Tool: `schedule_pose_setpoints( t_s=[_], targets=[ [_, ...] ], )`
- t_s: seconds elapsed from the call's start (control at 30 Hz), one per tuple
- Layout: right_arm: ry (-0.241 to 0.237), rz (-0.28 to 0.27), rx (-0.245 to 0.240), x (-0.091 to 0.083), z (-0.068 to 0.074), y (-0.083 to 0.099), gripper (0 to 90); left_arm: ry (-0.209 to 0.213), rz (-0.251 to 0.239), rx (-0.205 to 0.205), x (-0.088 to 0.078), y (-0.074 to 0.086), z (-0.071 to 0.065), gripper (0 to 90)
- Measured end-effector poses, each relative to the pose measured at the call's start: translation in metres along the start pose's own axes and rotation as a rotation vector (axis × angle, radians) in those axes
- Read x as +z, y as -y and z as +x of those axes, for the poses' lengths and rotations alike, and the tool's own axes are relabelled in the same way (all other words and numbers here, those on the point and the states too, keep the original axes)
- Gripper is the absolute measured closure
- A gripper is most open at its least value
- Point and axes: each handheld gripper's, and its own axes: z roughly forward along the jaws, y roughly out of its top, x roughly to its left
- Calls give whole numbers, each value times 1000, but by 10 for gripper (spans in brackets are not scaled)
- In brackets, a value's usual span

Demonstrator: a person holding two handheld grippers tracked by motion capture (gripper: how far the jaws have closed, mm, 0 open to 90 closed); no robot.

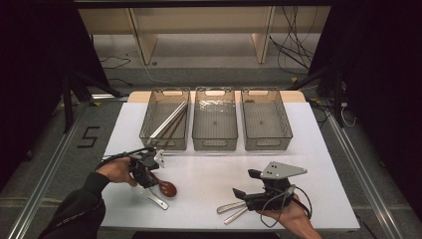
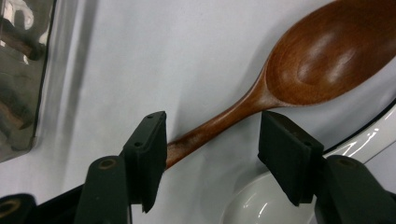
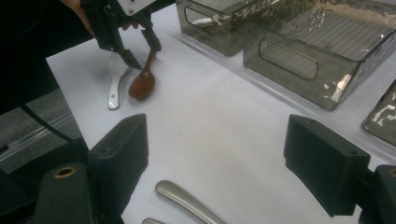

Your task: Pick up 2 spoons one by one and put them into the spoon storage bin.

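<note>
Sorting is barely begun: chopsticks, apparently, lie in the far-left bin [image 1: 164,119], while the wooden spoon [image 2: 261,88] is straddled, ungripped, by the spread left claw [image 2: 212,154].

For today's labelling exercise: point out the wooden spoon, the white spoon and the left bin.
wooden spoon [image 2: 322,65], left gripper view, on its bowl.
white spoon [image 3: 113,88], right gripper view, on its handle.
left bin [image 1: 149,130], high view, on its left wall.

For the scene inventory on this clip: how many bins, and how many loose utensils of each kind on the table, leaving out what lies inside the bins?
Clear bins: 3
Wooden spoon: 1
White spoon: 1
Metal utensils: 2
Total: 7
</note>
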Motion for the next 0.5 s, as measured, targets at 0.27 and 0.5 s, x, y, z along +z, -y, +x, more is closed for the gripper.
schedule_pose_setpoints(
  t_s=[0.27, 0.5],
  targets=[
    [-1, 5, -3, 0, 0, 0, 230, -4, 7, 4, 7, -2, 1, 449],
    [-1, 4, -3, 0, 0, 0, 231, -30, -16, 4, 7, -4, 3, 590]
  ],
)
